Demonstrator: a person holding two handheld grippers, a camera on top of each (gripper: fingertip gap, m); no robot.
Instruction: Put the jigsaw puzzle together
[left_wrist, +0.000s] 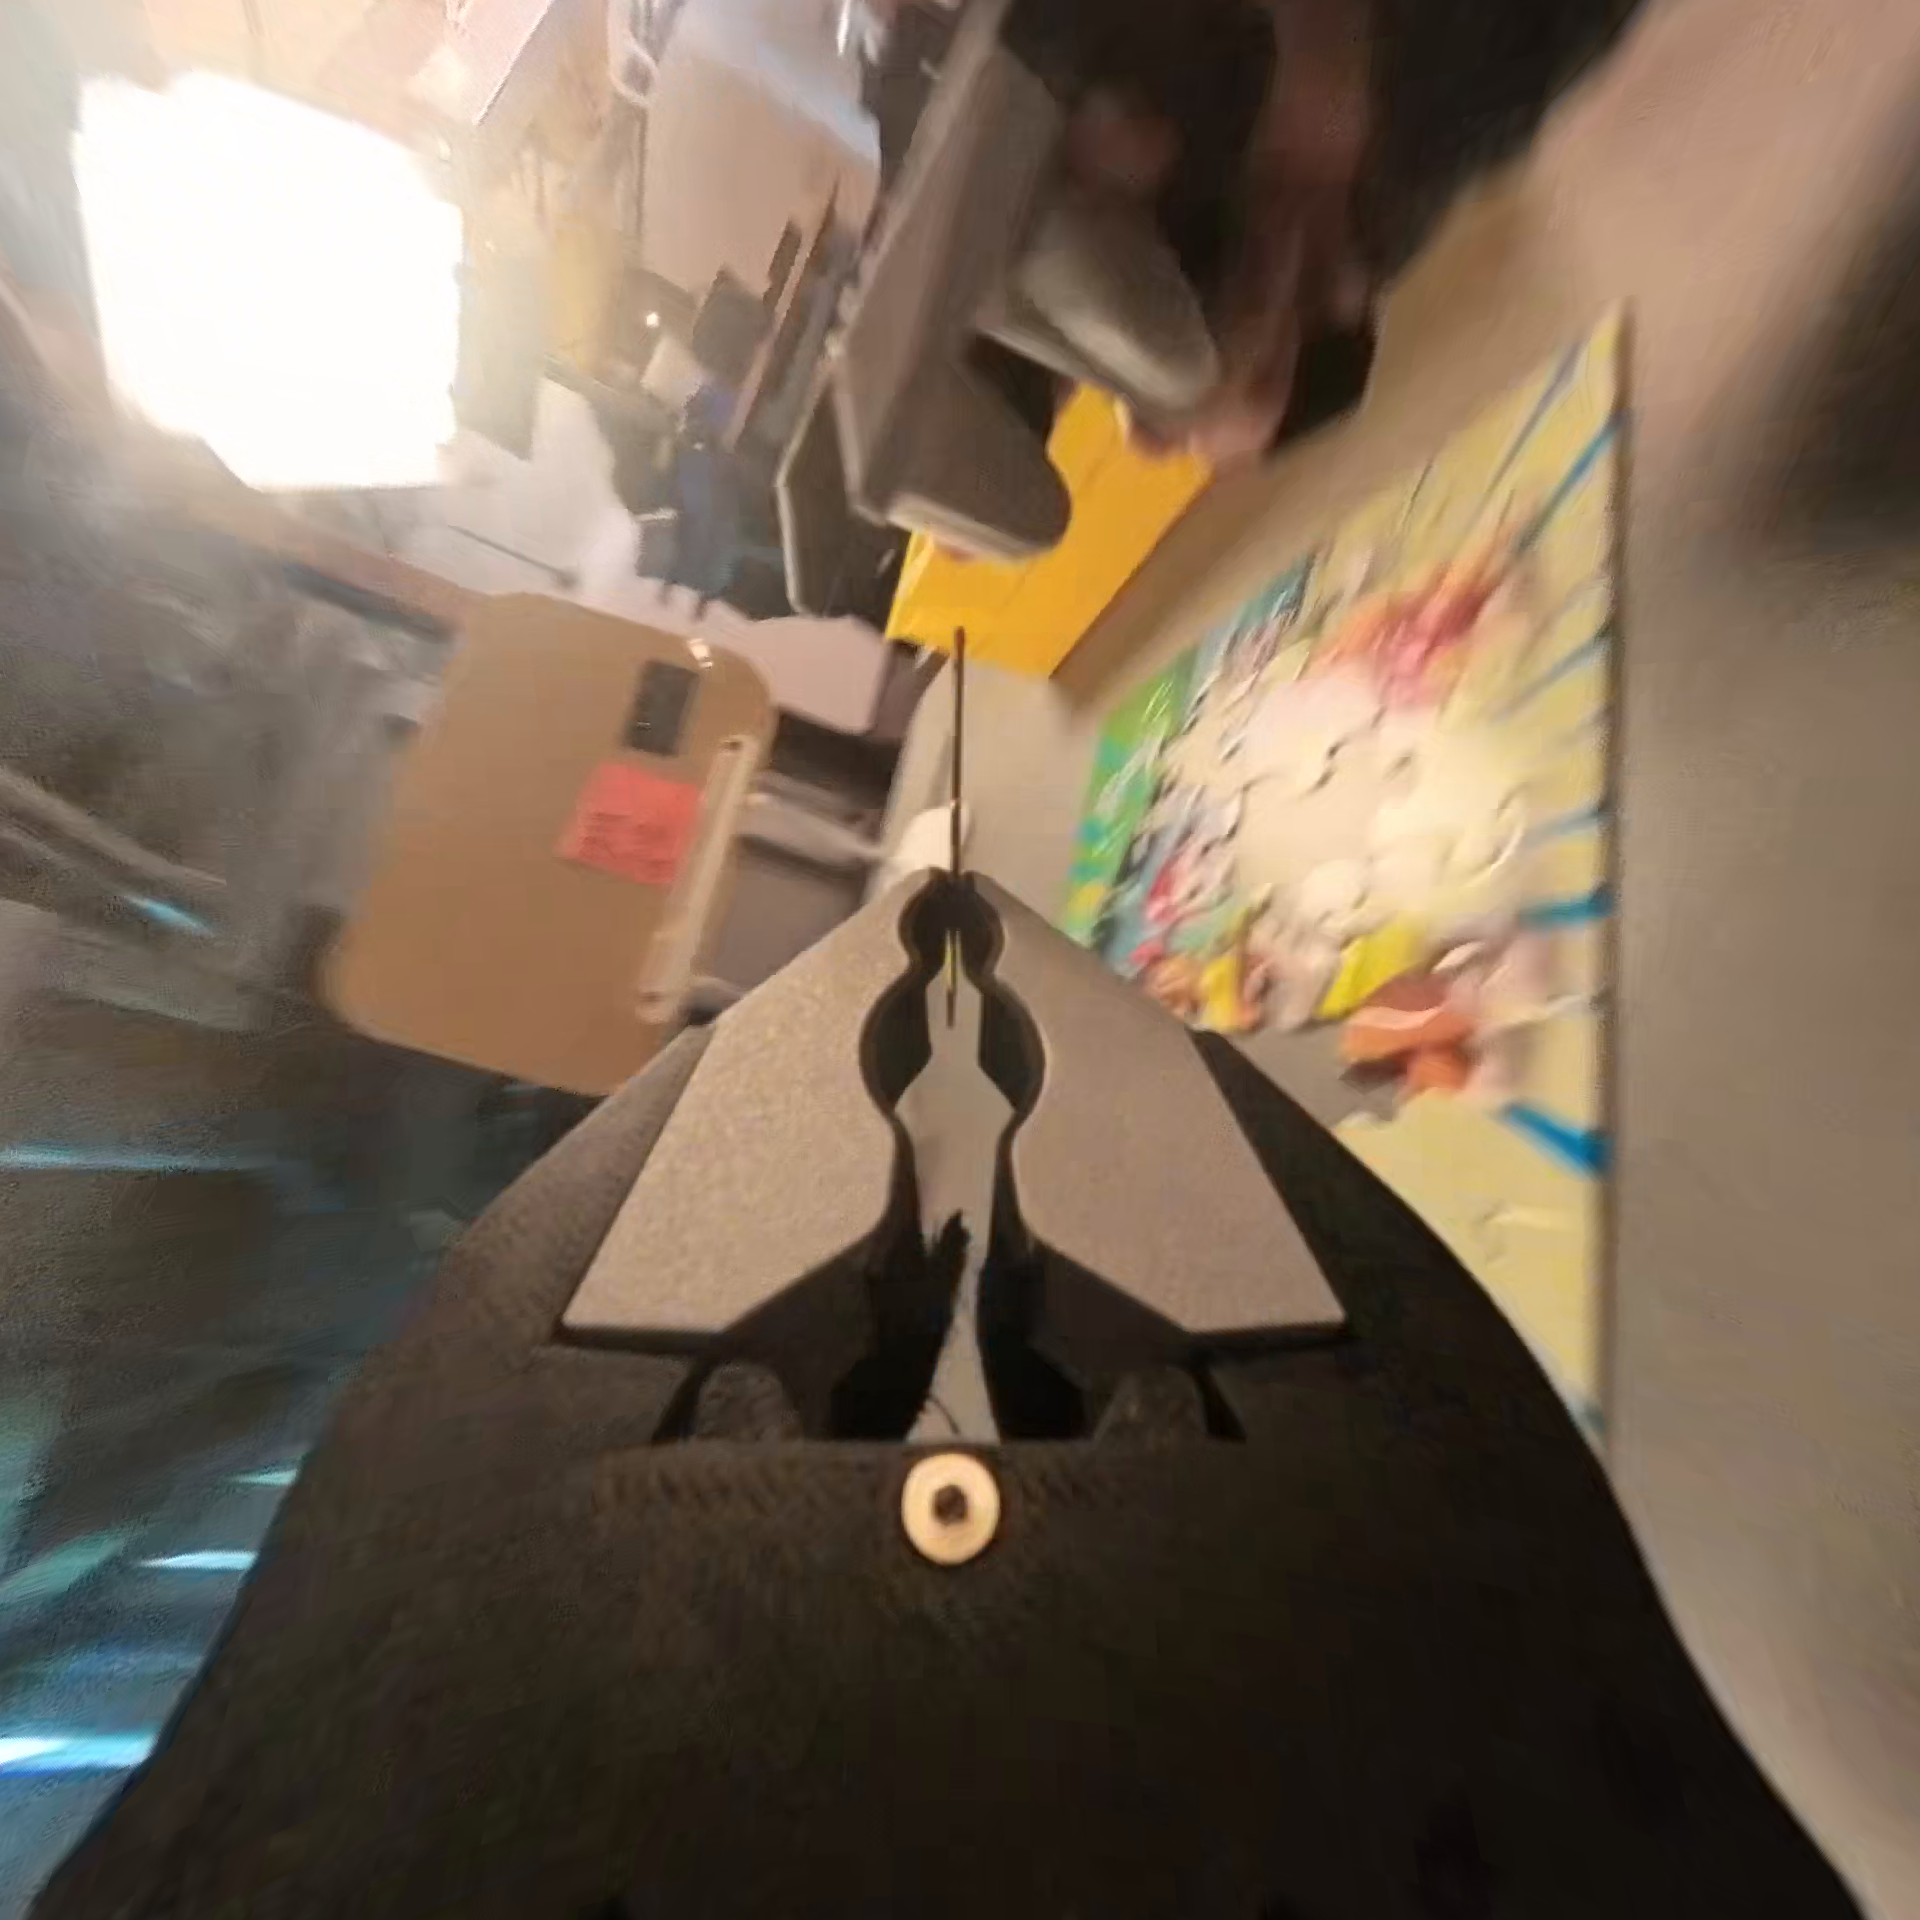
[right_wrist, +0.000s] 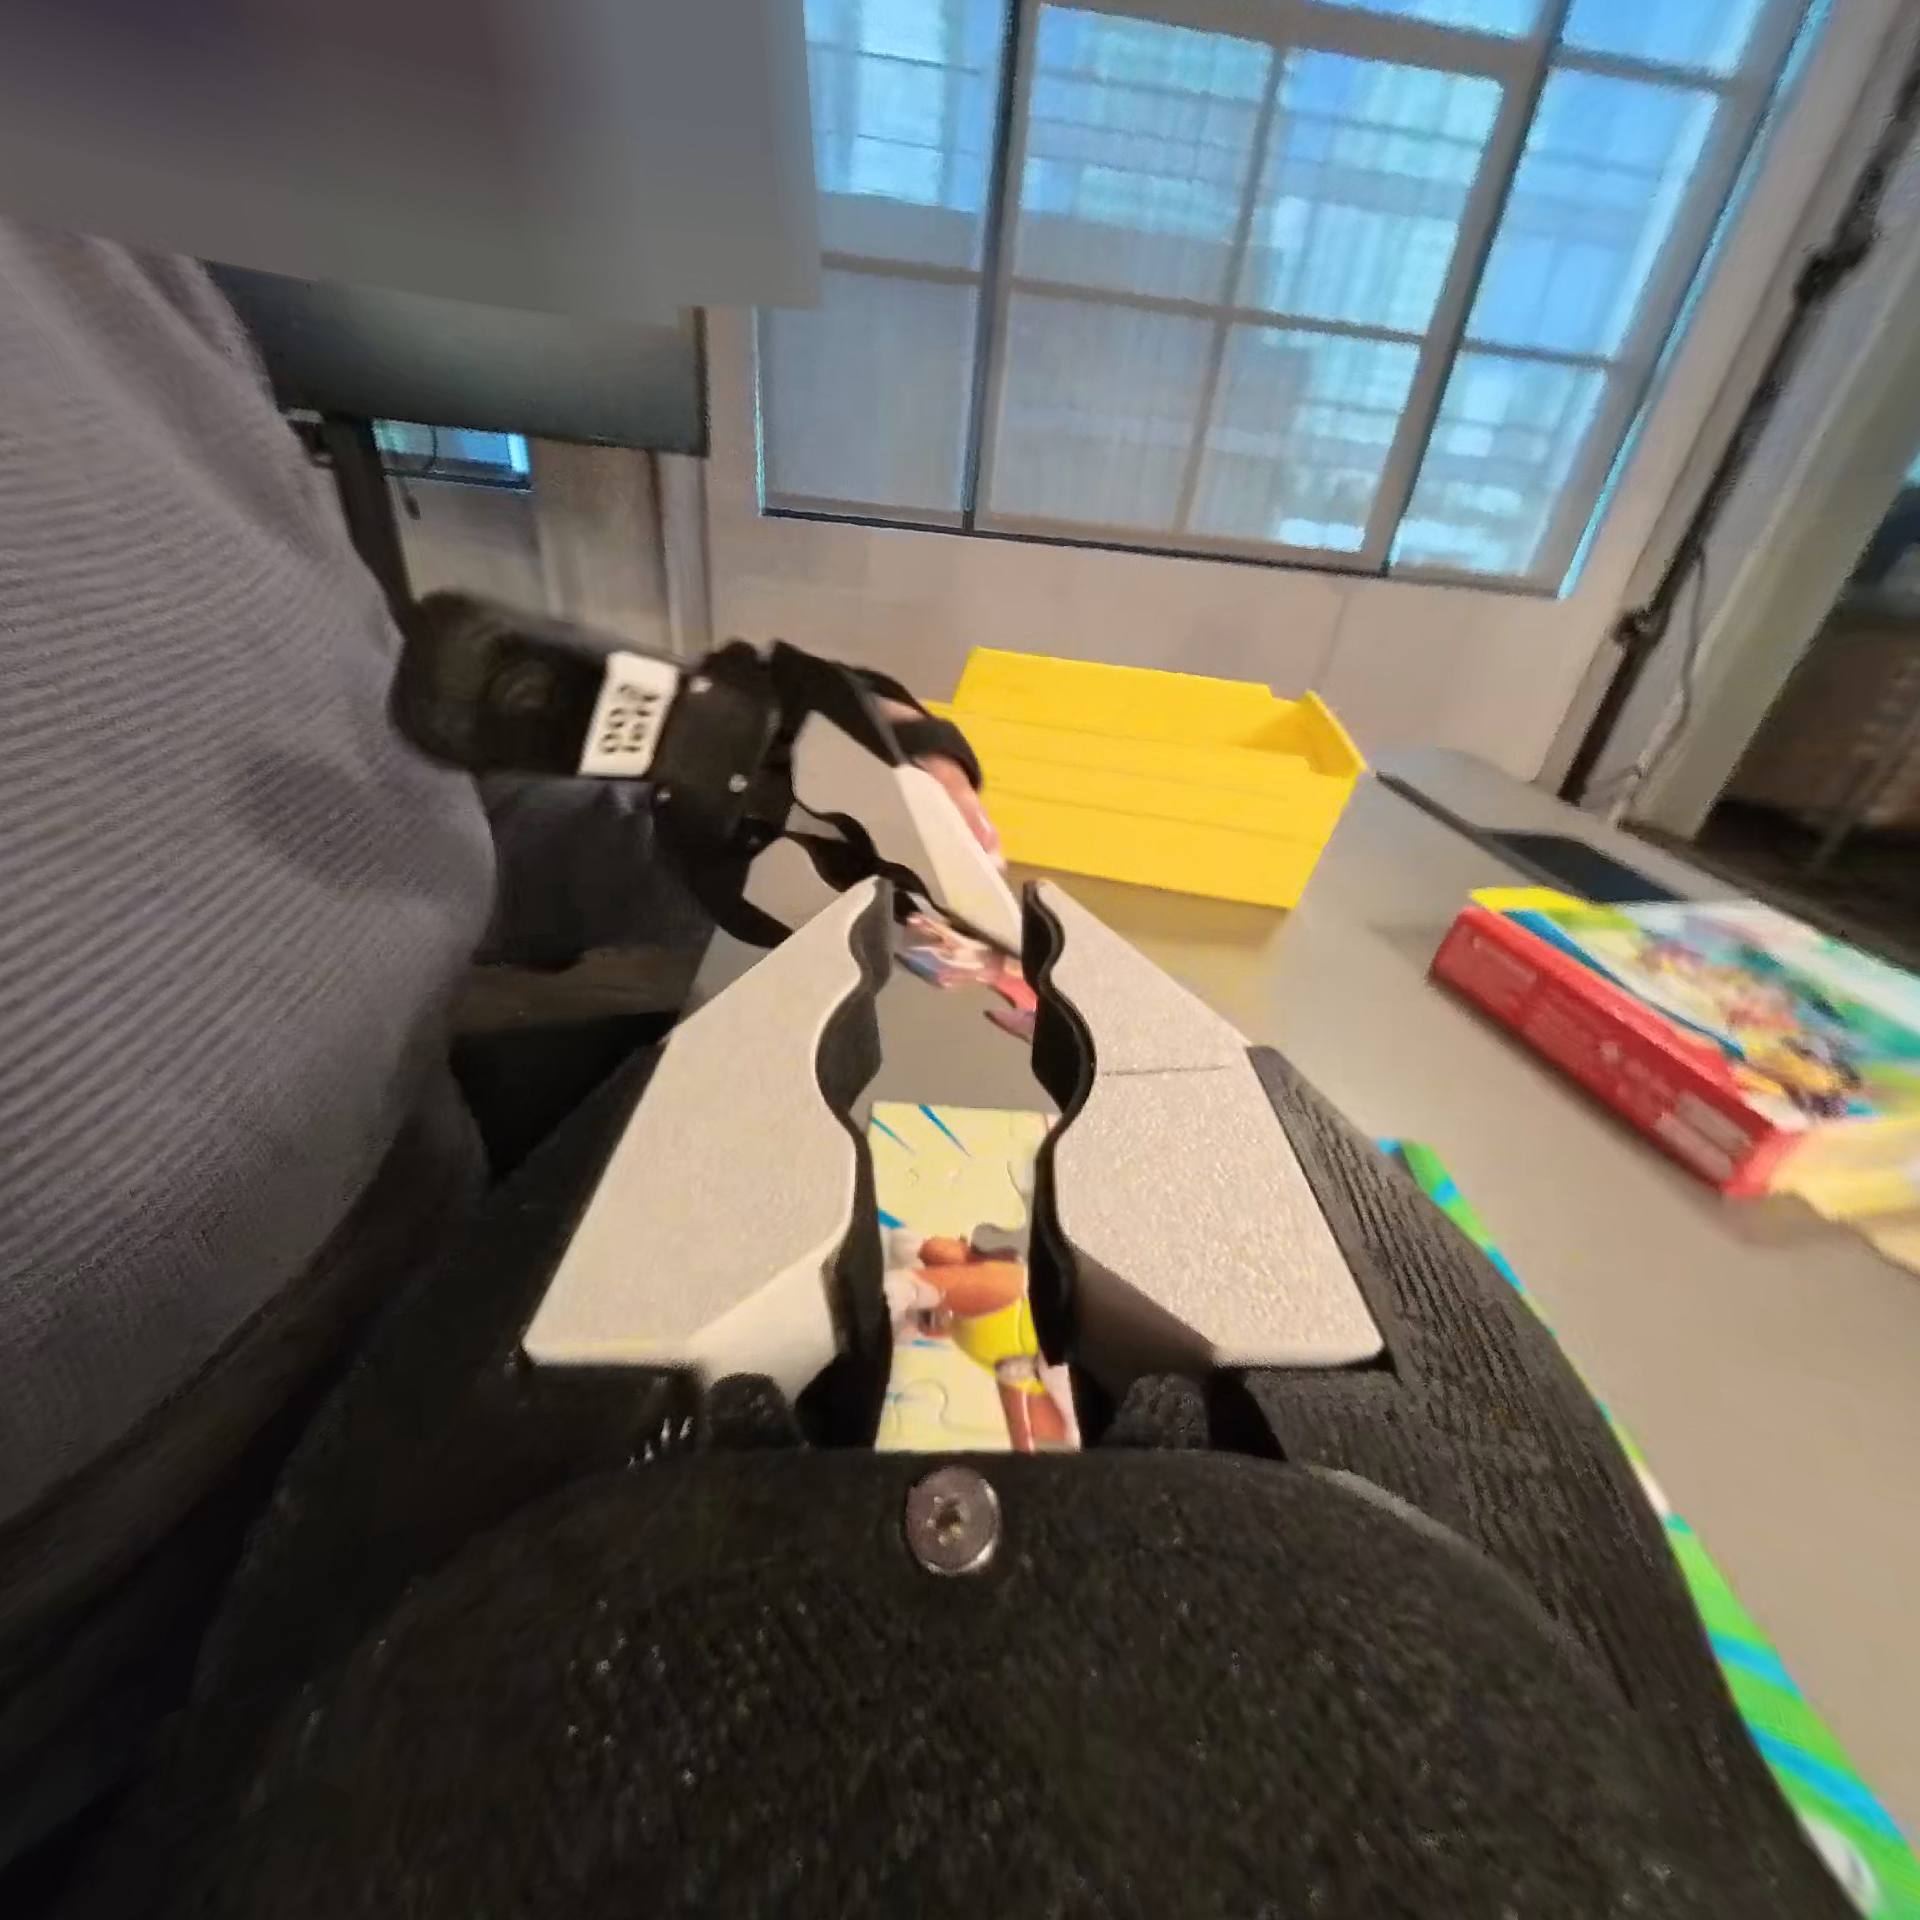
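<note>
My left gripper (left_wrist: 951, 888) is shut on a thin puzzle piece (left_wrist: 956, 748), seen edge-on and sticking out past the fingertips. In the right wrist view the same piece (right_wrist: 961, 961) shows its colourful face, pinched by the left gripper (right_wrist: 966, 914). It sits in the gap between my right gripper's open fingertips (right_wrist: 958, 904), which do not press on it. The right gripper (left_wrist: 987, 499) is blurred just beyond the piece's far end. The partly assembled puzzle (left_wrist: 1403, 779) lies flat on the grey table (right_wrist: 1351, 987) and also shows under the right gripper (right_wrist: 966, 1247).
A yellow bin (right_wrist: 1143, 790) stands at the back of the table and also shows in the left wrist view (left_wrist: 1049, 592). A red puzzle box (right_wrist: 1662, 1039) lies at the right. A person's grey sleeve and torso (right_wrist: 156, 831) fill the left. A cardboard box (left_wrist: 540, 831) stands beyond the table. Across from one pair of fingers to the other is roughly 5 cm.
</note>
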